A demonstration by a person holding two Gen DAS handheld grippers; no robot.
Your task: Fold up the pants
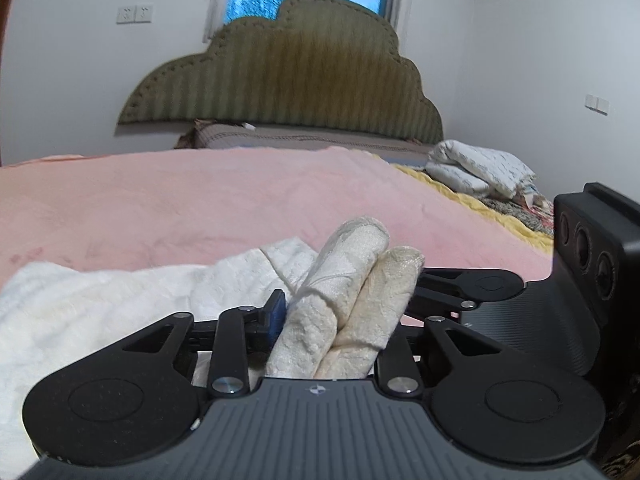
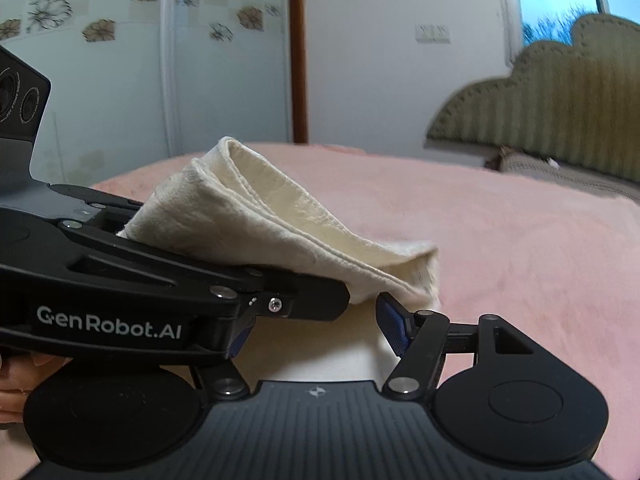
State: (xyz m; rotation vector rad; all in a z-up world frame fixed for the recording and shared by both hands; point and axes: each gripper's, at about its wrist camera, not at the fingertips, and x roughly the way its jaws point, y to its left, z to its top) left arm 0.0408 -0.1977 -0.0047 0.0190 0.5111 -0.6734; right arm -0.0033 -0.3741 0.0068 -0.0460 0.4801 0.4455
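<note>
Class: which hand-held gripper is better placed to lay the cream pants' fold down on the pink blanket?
Probably left: the left hand-held gripper has the pants bunched between its fingers; the right hand-held gripper looks open.

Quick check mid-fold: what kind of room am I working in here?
Most likely a bedroom: a scalloped olive upholstered headboard against the wall, a pink fleece blanket covering the bed, and folded white bedding near its head.

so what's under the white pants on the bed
The white pants lie on a pink blanket that covers the bed. In the right wrist view the same blanket spreads past them. Anything beneath the blanket, or directly under the cloth, is covered.
</note>
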